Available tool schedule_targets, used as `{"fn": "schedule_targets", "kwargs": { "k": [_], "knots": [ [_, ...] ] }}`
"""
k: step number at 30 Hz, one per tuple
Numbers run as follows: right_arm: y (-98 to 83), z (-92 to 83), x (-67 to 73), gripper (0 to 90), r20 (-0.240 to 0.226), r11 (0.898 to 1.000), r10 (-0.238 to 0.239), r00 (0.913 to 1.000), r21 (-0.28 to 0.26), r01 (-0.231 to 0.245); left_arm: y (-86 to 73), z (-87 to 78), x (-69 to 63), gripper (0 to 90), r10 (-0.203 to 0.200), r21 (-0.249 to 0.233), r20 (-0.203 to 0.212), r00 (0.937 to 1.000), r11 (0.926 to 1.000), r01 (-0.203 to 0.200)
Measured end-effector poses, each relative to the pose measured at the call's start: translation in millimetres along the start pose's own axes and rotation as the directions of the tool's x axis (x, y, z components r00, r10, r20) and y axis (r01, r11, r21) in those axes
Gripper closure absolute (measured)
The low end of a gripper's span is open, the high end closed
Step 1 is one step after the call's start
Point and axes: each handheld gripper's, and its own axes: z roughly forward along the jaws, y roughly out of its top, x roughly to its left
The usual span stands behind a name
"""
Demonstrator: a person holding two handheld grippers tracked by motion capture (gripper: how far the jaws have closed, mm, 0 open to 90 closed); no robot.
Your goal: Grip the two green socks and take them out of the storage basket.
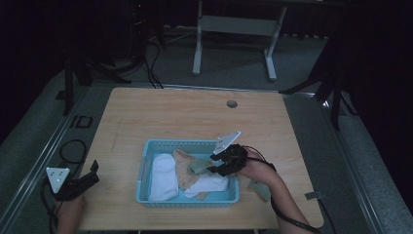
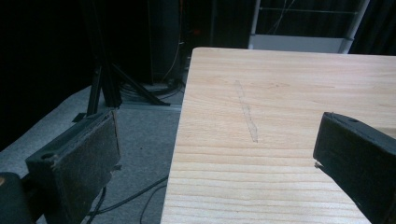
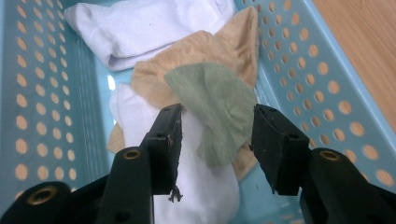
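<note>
A light blue perforated basket (image 1: 181, 143) stands near the table's front edge and holds several socks. A white sock (image 1: 163, 178) lies at its left, a tan sock (image 1: 184, 170) in the middle, and another white sock (image 1: 210, 184) toward the right. A green sock (image 3: 210, 93) lies on top of the tan sock (image 3: 205, 46) and a white sock (image 3: 140, 121). My right gripper (image 1: 215, 164) hangs open over the basket's right end, its jaws either side of the green sock (image 1: 198, 166). My left gripper (image 1: 84, 179) is open beside the table's left edge.
A second green sock (image 1: 261, 191) lies on the wooden table (image 1: 195, 117) next to the right forearm, outside the basket. A round cable hole (image 1: 232, 104) is at the table's far side. Cables and stand legs lie on the grey floor (image 2: 135, 135) to the left.
</note>
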Motion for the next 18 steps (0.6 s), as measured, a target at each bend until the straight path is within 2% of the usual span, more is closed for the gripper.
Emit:
{"fn": "schedule_targets", "kwargs": {
  "k": [5, 9, 18],
  "knots": [
    [3.2, 10.4, 1.8, 51.5, -0.003, 1.0, -0.01, 0.9999, 0.02, 0.01, 0.0, 0.0, 0.0, 0.7, 0.0, 0.0, 0.001, 1.0, 1.0, 0.0],
    [3.9, 20.7, 4.1, 51.4, -0.011, 0.998, -0.023, 0.9997, 0.056, 0.024, 0.0, 0.2, 0.0, 0.7, -0.001, 0.001, 0.001, 1.0, 1.0, 0.001],
    [6.3, 41.8, 7.5, 54.4, 0.012, 0.988, -0.074, 0.9972, 0.139, 0.072, 0.0, 0.2, 0.0, 0.7, -0.001, 0.0, 0.001, 1.0, 1.0, 0.001]
  ]
}}
